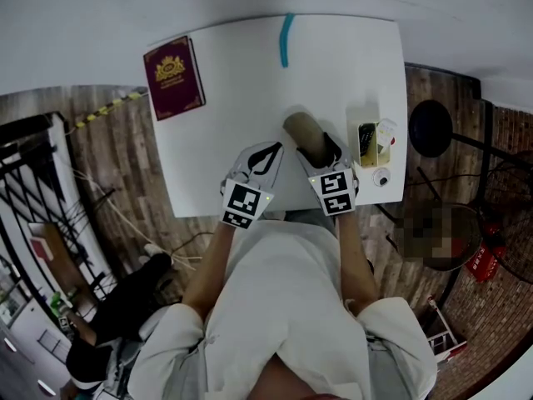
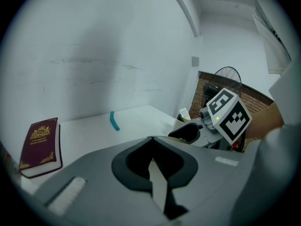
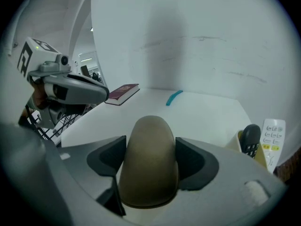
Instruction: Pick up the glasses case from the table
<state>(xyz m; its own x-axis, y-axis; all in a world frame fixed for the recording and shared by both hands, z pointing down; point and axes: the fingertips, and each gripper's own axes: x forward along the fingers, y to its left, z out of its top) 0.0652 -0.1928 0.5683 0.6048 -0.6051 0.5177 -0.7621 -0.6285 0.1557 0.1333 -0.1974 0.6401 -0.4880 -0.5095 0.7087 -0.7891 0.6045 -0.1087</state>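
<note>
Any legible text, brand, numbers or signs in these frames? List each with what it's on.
None legible.
Maroon book: gold crest on the cover, any lettering too small to read.
Remote: button labels blurred.
Marker cubes: square patterns only, no words.
Glasses case: plain, no print.

**My tally, piece by piece**

On one white table (image 1: 233, 123) I count one olive-brown glasses case (image 3: 149, 161), one maroon book (image 1: 173, 77), one teal strip (image 1: 286, 39), one small holder (image 1: 356, 119) with one white remote (image 3: 273, 138) and one dark brush (image 3: 250, 136) in it, and one round white thing (image 1: 381, 177). Grippers: two, my left gripper (image 1: 268, 155) and right gripper (image 1: 321, 151).
</note>
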